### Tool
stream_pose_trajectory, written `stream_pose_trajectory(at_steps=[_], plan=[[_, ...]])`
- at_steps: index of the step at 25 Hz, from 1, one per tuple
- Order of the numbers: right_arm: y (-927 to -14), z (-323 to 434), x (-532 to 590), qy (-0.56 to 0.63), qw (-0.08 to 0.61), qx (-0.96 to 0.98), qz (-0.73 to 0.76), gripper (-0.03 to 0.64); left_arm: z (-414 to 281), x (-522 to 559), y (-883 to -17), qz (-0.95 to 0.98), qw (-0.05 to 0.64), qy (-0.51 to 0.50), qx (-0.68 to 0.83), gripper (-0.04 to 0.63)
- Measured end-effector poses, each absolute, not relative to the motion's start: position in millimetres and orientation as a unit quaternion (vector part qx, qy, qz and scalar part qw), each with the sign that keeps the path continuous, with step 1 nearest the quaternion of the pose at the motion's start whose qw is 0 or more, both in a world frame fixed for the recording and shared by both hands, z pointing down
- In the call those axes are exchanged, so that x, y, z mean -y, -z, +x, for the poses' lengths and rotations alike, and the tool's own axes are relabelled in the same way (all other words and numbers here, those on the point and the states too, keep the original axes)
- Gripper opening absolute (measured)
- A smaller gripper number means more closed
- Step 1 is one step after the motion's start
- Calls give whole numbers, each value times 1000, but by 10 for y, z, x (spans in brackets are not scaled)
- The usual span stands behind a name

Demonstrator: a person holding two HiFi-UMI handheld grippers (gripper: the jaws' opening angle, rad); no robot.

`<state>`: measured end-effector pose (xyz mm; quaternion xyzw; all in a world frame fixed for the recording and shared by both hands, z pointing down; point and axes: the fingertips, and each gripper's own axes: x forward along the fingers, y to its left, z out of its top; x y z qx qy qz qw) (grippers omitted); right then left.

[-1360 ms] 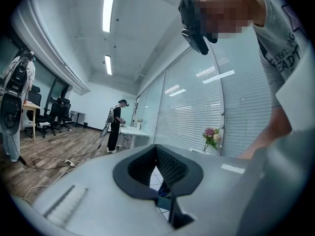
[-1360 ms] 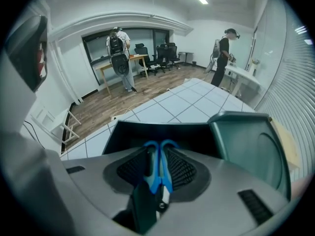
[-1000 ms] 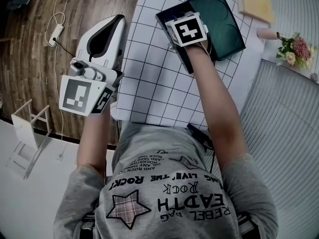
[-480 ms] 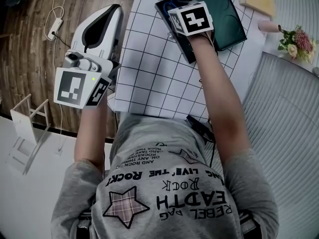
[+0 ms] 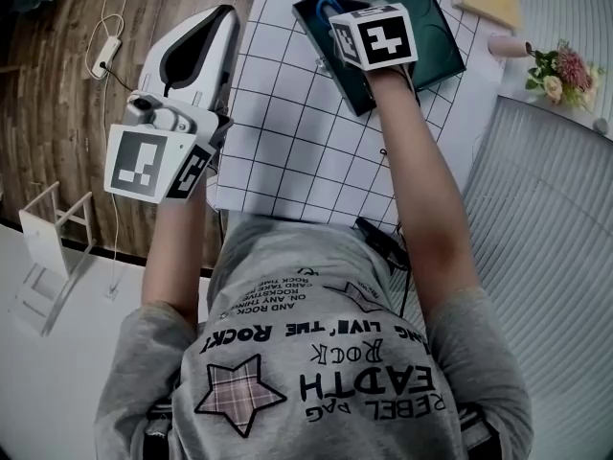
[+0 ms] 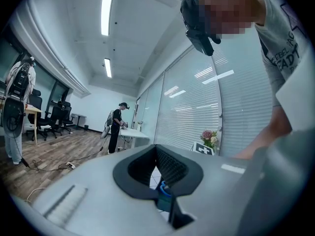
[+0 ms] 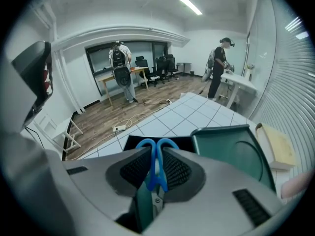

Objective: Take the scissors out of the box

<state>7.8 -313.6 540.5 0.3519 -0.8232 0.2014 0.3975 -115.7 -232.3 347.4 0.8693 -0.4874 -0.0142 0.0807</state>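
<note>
scissors: blue loop handles, steel blades, pivot screw | place: over open black box, table's far edge | right gripper: clamped on handles | left gripper: jaws apart, empty

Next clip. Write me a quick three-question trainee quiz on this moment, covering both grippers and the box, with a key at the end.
1. True or false: the fingers of the right gripper are shut on the blue-handled scissors.
2. Pick one. The box on the grid-patterned table is: A shut; B open; C upside down.
3. In one word: what is between the fingers of the left gripper?

Key: 1 true; 2 B; 3 nothing.
</note>
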Motion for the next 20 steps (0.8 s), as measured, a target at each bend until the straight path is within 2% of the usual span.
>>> stream_pose_trajectory(at_steps=[20], plan=[[-4688, 275, 2923, -149, 288, 858, 398, 83, -1029, 1976, -3281, 871, 64, 18, 487, 9]])
